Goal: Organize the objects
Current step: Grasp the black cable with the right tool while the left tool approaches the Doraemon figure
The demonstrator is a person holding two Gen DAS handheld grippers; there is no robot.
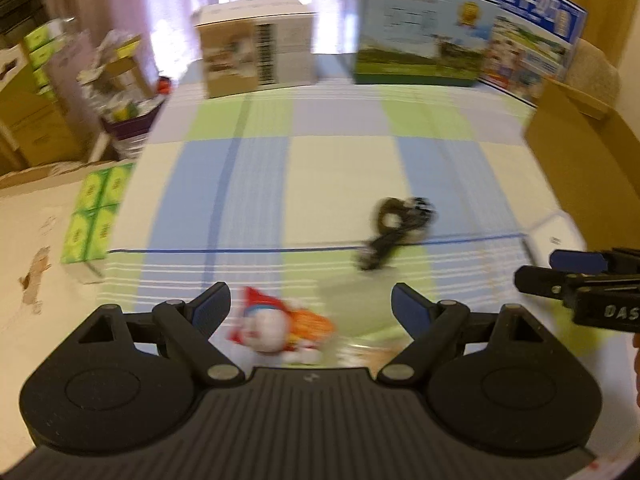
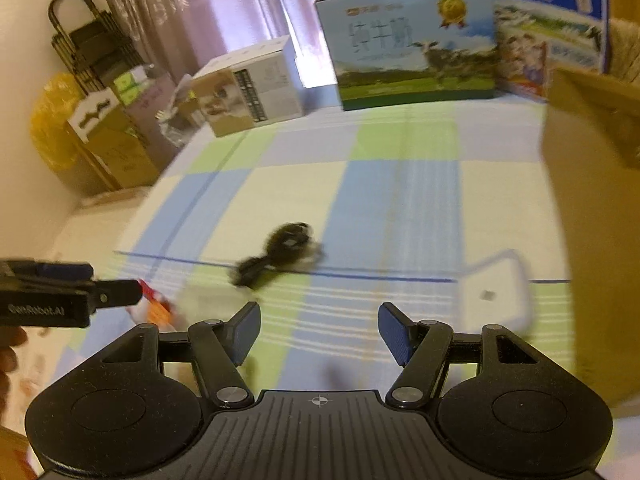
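left wrist view: left tongs (image 1: 310,306) spread wide and empty above a red-and-white plush toy (image 1: 276,330); a black cable bundle (image 1: 394,226) lies beyond the toy on the checked bedsheet (image 1: 340,168). right wrist view: right tongs (image 2: 318,330) wide, empty; white tray (image 2: 494,292) right of the bundle, apparently unfilled. sorting seems barely begun.

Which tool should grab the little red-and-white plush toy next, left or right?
Left. The plush toy lies just ahead of the open left tool, nearly between its fingers. The right tool, also open and empty, faces bare cloth, with the toy off to its left.
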